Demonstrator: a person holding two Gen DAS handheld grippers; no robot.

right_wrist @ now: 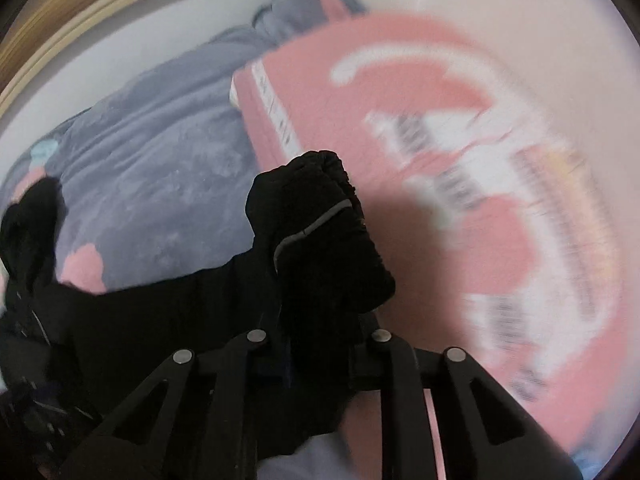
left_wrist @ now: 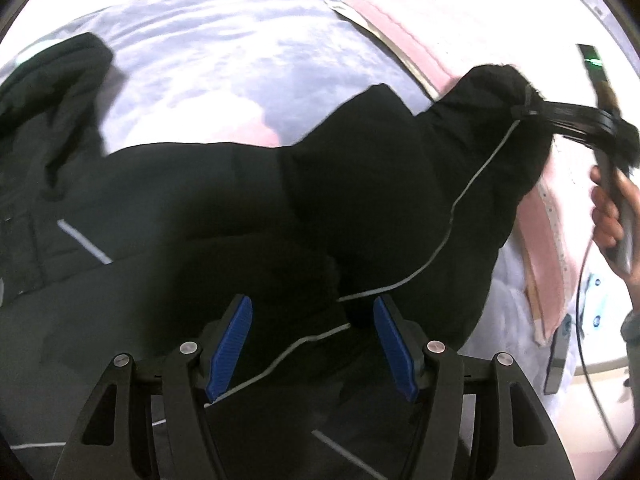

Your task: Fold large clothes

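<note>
A large black garment [left_wrist: 248, 200] with thin grey piping lies spread over a grey-blue bed cover. My left gripper [left_wrist: 312, 344] is open, its blue pads [left_wrist: 232, 344] apart just above the black cloth, holding nothing. My right gripper [left_wrist: 528, 104] shows at the right of the left wrist view, shut on a bunched end of the black garment and lifting it above a pink box. In the right wrist view that bunched end [right_wrist: 316, 232] fills the space between the fingers of the right gripper [right_wrist: 320, 344], hiding its pads.
A grey-blue plush blanket [left_wrist: 224, 52] with pink patches covers the bed. A pink printed box [right_wrist: 460, 152] lies at the right, also visible in the left wrist view [left_wrist: 408, 36]. A wooden bed frame edge [right_wrist: 80, 28] runs along the far left. A person's hand [left_wrist: 612, 216] holds the right gripper.
</note>
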